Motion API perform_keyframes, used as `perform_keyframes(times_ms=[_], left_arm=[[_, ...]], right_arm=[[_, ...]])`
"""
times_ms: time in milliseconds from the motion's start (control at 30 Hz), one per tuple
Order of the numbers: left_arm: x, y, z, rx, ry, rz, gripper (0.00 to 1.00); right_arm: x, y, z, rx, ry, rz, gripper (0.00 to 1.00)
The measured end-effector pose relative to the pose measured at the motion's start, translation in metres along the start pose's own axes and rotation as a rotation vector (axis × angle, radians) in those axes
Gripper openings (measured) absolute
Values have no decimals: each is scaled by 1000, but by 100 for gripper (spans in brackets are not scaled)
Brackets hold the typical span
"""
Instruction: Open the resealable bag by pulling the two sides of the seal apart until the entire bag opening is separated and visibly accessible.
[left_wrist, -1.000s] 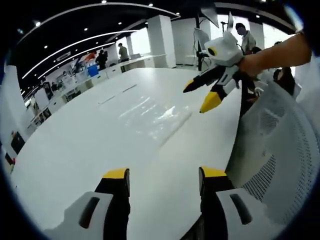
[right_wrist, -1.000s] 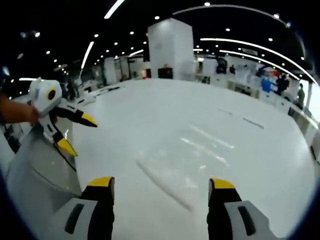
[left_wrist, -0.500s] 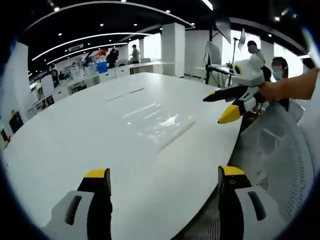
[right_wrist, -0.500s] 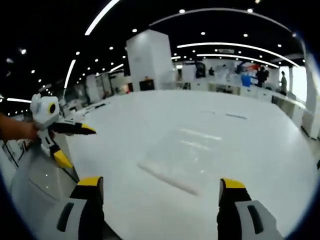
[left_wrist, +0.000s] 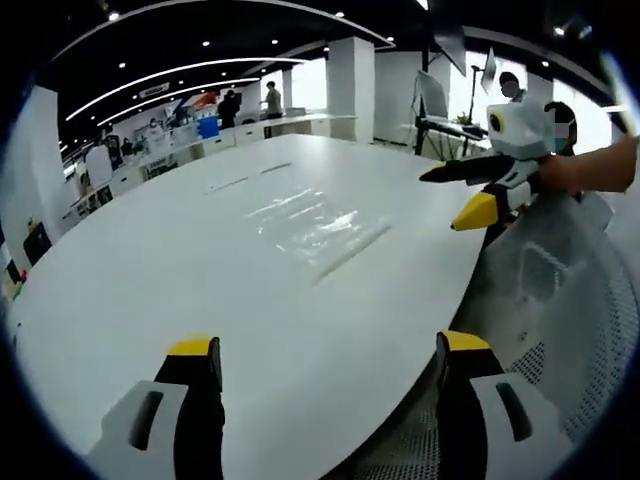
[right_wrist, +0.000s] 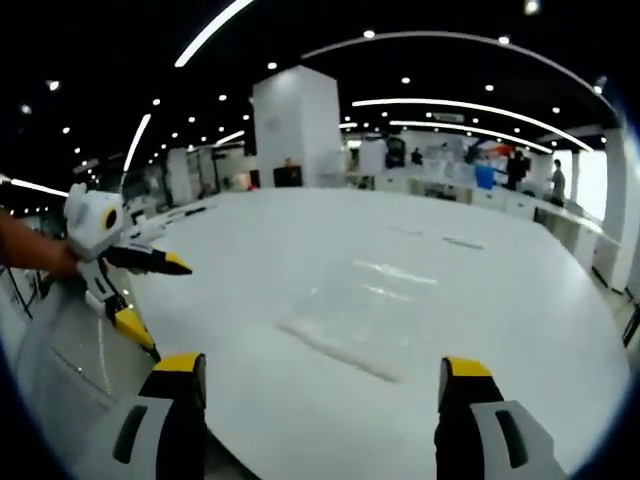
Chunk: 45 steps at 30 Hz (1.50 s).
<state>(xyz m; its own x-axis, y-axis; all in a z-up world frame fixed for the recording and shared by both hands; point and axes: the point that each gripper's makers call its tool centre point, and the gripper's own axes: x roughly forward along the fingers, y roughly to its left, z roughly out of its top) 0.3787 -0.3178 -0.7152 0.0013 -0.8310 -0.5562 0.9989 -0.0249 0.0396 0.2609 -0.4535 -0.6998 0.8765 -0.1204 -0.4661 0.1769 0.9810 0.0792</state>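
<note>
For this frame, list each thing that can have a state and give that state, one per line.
resealable bag: flat on the table, seal edge toward the grippers, looks closed, untouched.
left gripper: jaws open, empty, short of the bag.
right gripper: jaws open, empty, short of the bag.
table: white, bearing the bag.
mesh chair: at the table's edge, unoccupied.
</note>
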Motion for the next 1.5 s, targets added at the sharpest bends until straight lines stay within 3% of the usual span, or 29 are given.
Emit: perform_keyframes(times_ms=[233, 400, 733, 1067, 1267, 1500], left_arm=[[1, 8, -5, -35, 10, 31, 85], [3, 6, -7, 13, 25, 29, 85], [3, 12, -12, 5, 47, 54, 84], [2, 14, -9, 7, 29, 59, 83], [3, 12, -13, 9, 46, 50, 82], [2, 13, -16, 14, 56, 54, 81]], right_arm=[[1, -4, -4, 41, 11, -7, 95], [0, -6, -6, 37, 19, -18, 95], [0, -13, -10, 32, 41, -49, 92], [-2, -19, -10, 18, 49, -86, 90], [-3, -24, -20, 13, 94, -115, 87], [-3, -22, -25, 12, 118, -100, 84]])
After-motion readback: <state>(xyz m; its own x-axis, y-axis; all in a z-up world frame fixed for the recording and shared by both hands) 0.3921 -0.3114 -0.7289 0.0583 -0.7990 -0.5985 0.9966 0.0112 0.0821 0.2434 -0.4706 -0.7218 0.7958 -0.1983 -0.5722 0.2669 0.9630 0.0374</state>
